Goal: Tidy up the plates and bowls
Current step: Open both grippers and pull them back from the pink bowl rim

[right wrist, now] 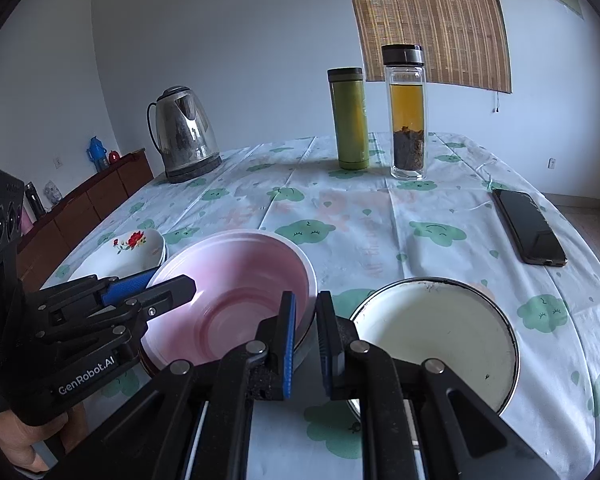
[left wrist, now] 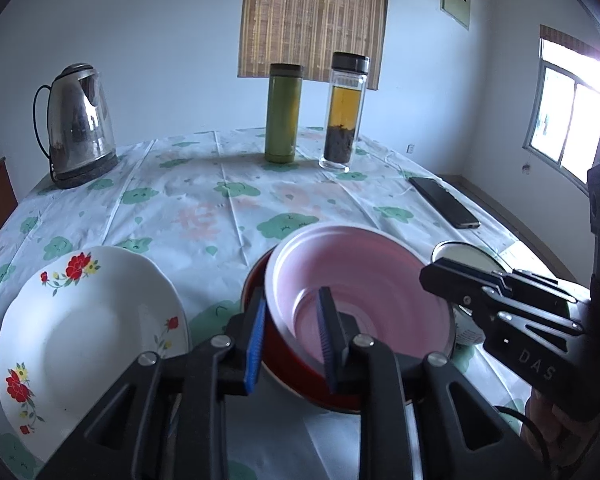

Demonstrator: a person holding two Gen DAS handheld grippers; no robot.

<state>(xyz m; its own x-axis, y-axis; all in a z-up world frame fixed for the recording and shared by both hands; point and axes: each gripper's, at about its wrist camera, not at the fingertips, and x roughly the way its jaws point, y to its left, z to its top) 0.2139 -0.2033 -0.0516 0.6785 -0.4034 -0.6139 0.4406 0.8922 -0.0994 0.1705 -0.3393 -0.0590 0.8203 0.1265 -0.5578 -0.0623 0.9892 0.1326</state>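
Note:
A pink bowl sits nested in a red bowl near the table's front. My left gripper straddles their near-left rims, one pad outside, one inside, with the jaws apart. A white flowered plate lies to the left. A white enamel bowl with a dark rim stands to the right of the pink bowl. My right gripper hovers between these two bowls, jaws a little apart and empty. The left gripper also shows in the right wrist view.
A steel kettle stands at the far left, a green flask and a glass tea bottle at the far middle. A black phone lies at the right. The floral tablecloth covers the round table.

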